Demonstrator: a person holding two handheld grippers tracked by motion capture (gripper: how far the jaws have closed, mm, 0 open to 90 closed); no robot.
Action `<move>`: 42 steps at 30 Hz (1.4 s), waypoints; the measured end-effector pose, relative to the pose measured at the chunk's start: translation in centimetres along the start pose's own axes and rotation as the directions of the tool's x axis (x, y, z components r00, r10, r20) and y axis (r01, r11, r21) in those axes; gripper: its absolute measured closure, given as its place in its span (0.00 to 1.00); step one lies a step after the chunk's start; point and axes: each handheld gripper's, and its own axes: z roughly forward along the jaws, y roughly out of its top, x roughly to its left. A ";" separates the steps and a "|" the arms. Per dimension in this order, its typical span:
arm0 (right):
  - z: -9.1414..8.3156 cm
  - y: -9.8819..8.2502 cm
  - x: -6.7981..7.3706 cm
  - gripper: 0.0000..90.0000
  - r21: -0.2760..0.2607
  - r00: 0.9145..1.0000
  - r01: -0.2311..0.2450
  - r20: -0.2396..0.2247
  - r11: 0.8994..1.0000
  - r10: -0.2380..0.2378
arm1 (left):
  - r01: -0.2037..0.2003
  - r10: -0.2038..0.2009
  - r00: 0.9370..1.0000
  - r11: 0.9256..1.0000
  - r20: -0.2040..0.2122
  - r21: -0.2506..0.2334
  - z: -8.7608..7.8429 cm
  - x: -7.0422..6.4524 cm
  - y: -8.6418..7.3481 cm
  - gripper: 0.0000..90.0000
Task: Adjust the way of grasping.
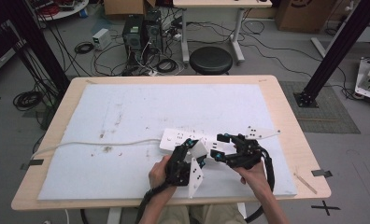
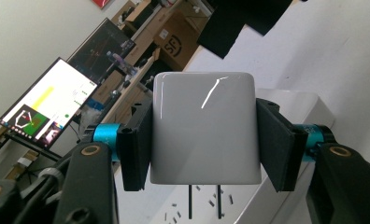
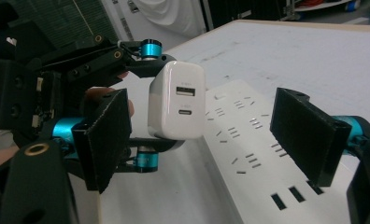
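— Charger point(image 2: 204, 128) sits where?
— Pinched in the left gripper point(image 1: 192, 156), prongs just above the power strip point(image 3: 248, 154).
— And the right gripper point(image 3: 211, 140)?
— Jaws spread, empty, over the strip.

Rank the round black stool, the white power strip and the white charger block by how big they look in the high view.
1. White power strip, long and partly hidden by the grippers.
2. Round black stool, though it stands farther off on the floor.
3. White charger block, clamped in the left gripper, clearly smallest.
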 end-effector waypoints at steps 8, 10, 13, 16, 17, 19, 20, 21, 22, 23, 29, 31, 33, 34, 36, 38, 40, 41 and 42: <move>0.6 0.1 -0.2 0.23 -0.005 0.998 -0.019 -0.061 1.000 0.019 | -0.004 0.004 1.000 1.000 0.003 -0.028 0.1 -0.5 0.6 0.47; 0.7 0.0 -0.1 0.24 0.002 0.998 -0.025 -0.064 1.000 0.026 | -0.009 0.009 1.000 1.000 0.004 -0.029 0.1 -0.6 0.6 0.47; 0.9 -0.1 -0.1 0.27 0.002 0.997 -0.031 -0.071 1.000 0.031 | -0.023 0.023 1.000 0.999 0.002 -0.039 0.2 -0.9 0.8 0.47; 1.1 -0.1 -0.1 0.27 0.000 0.995 -0.041 -0.086 0.999 0.040 | -0.028 0.028 1.000 0.999 0.005 -0.038 0.2 -0.9 0.9 0.47; 1.1 -0.2 -0.2 0.28 0.005 0.995 -0.041 -0.086 0.999 0.041 | -0.019 0.019 1.000 0.999 0.005 -0.043 0.2 -1.0 1.0 0.47; 1.3 -0.2 -0.1 0.29 0.012 0.995 -0.044 -0.094 0.999 0.045 | -0.023 0.024 1.000 0.999 0.006 -0.045 0.2 -1.1 1.0 0.47; 1.3 -0.3 -0.1 0.29 0.013 0.994 -0.045 -0.096 0.999 0.046 | -0.027 0.028 1.000 0.999 0.004 -0.044 0.2 -1.1 1.0 0.47; 1.4 -0.2 -0.1 0.31 0.012 0.994 -0.044 -0.102 0.999 0.045 | -0.027 0.027 1.000 0.999 0.004 -0.045 0.2 -1.1 1.0 0.47; 1.4 -0.2 -0.1 0.33 0.019 0.993 -0.048 -0.108 0.999 0.050 | -0.027 0.027 1.000 0.999 0.003 -0.047 0.2 -1.1 1.1 0.47; 1.4 -0.3 -0.1 0.35 0.022 0.993 -0.046 -0.108 0.999 0.048 | -0.029 0.029 1.000 0.998 0.000 -0.054 0.2 -1.1 1.1 0.47; 1.7 -0.4 -0.1 0.43 0.031 0.991 -0.047 -0.123 0.998 0.050 | -0.039 0.039 0.999 0.997 -0.003 -0.061 0.3 -1.3 1.2 0.47; 1.8 -0.4 -0.1 0.45 0.032 0.991 -0.045 -0.122 0.998 0.048 | -0.038 0.038 0.999 0.997 -0.001 -0.061 0.3 -1.3 1.2 0.47; 1.9 -0.5 -0.1 0.50 0.035 0.990 -0.042 -0.131 0.999 0.046 | -0.041 0.041 0.999 0.997 0.001 -0.060 0.3 -1.3 1.1 0.47; 1.9 -0.5 -0.1 0.51 0.035 0.990 -0.038 -0.134 0.999 0.042 | -0.039 0.039 0.999 0.997 0.003 -0.060 0.3 -1.4 1.1 0.47; 1.9 -0.5 -0.1 0.53 0.029 0.990 -0.038 -0.132 0.999 0.041 | -0.040 0.040 0.999 0.997 0.003 -0.062 0.3 -1.4 1.1 0.47; 1.9 -0.5 -0.1 0.54 0.036 0.990 -0.043 -0.136 0.998 0.047 | -0.042 0.042 0.999 0.997 -0.001 -0.062 0.3 -1.4 1.1 0.47; 2.0 -0.6 -0.1 0.57 0.036 0.990 -0.037 -0.138 0.999 0.042 | -0.042 0.042 0.999 0.997 -0.002 -0.063 0.3 -1.4 1.1 0.47; 2.0 -0.6 -0.1 0.58 0.036 0.989 -0.036 -0.141 0.999 0.041 | -0.043 0.043 0.999 0.997 -0.003 -0.064 0.3 -1.4 1.1 0.47; 2.0 -0.6 0.0 0.59 0.037 0.989 -0.036 -0.140 0.999 0.041 | -0.044 0.044 0.999 0.997 -0.002 -0.063 0.3 -1.4 1.1 0.47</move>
